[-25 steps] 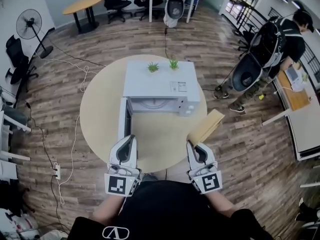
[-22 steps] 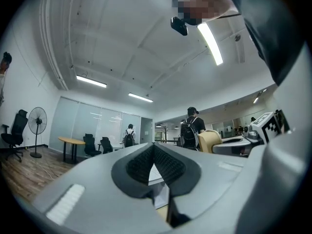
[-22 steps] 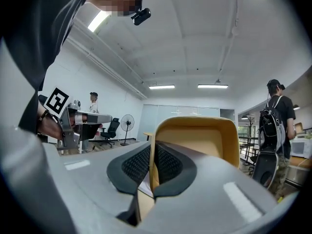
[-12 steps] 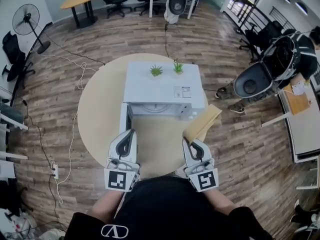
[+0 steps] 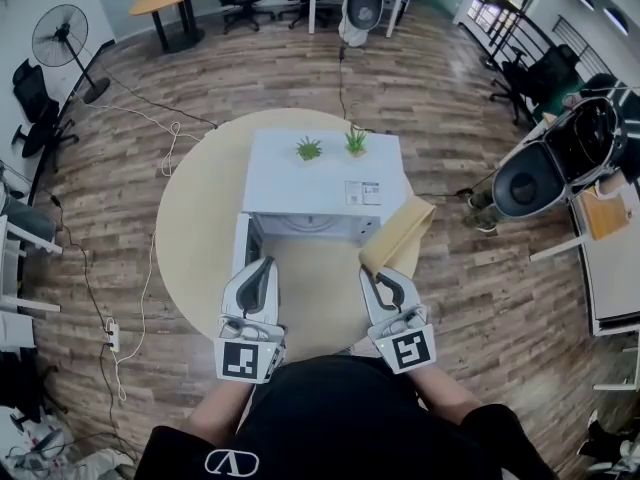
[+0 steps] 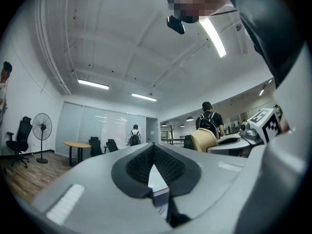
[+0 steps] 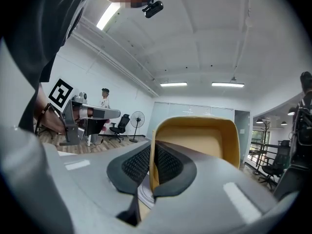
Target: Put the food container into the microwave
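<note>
Right gripper (image 5: 372, 274) clamped on food container (image 5: 398, 232) rim has closed in on the open microwave (image 5: 320, 173) — insertion looks next; left gripper (image 5: 262, 264) pressed together, empty.

Our right claw (image 5: 376, 277) hid the gripped edge of the container (image 5: 402, 228); beyond, we could not read the microwave (image 5: 320, 168) label (image 5: 362, 193).

Wood-plank floor (image 5: 250, 78), round table (image 5: 195, 233), standing fan (image 5: 58, 38)
</note>
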